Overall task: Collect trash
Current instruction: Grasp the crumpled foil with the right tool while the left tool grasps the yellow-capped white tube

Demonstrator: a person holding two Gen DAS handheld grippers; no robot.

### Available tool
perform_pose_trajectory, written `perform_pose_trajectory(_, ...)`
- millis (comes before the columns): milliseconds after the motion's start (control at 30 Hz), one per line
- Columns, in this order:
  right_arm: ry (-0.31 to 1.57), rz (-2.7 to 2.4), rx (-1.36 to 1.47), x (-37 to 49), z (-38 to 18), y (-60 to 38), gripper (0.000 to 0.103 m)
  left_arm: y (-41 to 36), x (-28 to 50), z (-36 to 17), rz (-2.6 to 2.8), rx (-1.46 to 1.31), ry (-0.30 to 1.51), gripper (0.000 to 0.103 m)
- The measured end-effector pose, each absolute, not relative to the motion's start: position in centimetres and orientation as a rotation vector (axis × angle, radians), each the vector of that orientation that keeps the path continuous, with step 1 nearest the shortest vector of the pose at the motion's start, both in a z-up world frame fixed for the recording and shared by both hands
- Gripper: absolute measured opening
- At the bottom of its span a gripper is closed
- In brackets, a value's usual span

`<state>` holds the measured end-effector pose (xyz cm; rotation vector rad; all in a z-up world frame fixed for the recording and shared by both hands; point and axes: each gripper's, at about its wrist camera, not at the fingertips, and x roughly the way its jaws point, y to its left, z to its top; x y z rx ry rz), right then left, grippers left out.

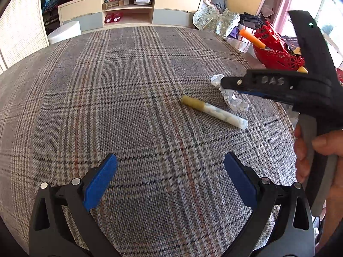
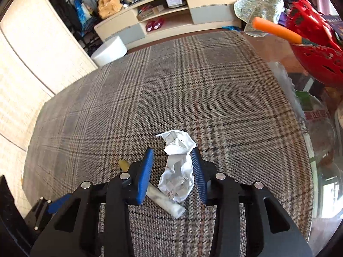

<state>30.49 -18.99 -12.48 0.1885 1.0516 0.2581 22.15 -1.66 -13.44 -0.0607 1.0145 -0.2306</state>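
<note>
A crumpled white paper wad (image 2: 178,167) lies on the plaid tablecloth (image 2: 193,90). My right gripper (image 2: 172,157) is open, its blue pads on either side of the wad, the right pad about touching it. A white tube with a tan cap (image 1: 213,111) lies just left of the wad; in the right wrist view the tube (image 2: 165,201) passes under the left finger. In the left wrist view the right gripper (image 1: 225,83) hovers over the wad (image 1: 232,101). My left gripper (image 1: 170,167) is open and empty, nearer the table's front.
A red openwork basket (image 2: 317,51) with an orange stick (image 2: 276,30) stands at the table's right edge, beside clear plastic wrappers (image 2: 310,111). A white stool (image 1: 64,31) and a TV cabinet (image 1: 128,6) stand beyond the table.
</note>
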Motion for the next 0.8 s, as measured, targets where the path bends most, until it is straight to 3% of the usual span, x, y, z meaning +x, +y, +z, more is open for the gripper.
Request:
perform_pose_trajectory(67, 1.066, 0.233, 0.136, 30.7, -12.9, -18.6, 0.022, -2.1, 22.7, -13.4, -0.233, -0.052, 1.011, 0.095)
perform_pose_trajectory(133, 1.05, 0.229, 0.108, 30.6, -13.0, -18.7, 0.016, -2.6, 23.3, -13.4, -0.235, -0.051, 1.009, 0.095)
perform_pose_trajectory(333, 1.003, 0.175, 0.087, 29.9, -11.8, -22.1, 0.015, -5.0, 24.8, -13.5, -0.253, -0.058, 1.005, 0.094)
perform_pose_trajectory(467, 0.997, 0.153, 0.075, 29.4, -11.3, -24.5, 0.015, -6.5, 26.0, -13.7, -0.263, -0.075, 1.005, 0.078)
perform_pose_trajectory(800, 0.999, 0.186, 0.141, 28.8, -12.2, -27.1, 0.015, -9.8, 27.8, -15.0, -0.203, -0.01, 1.004, 0.073)
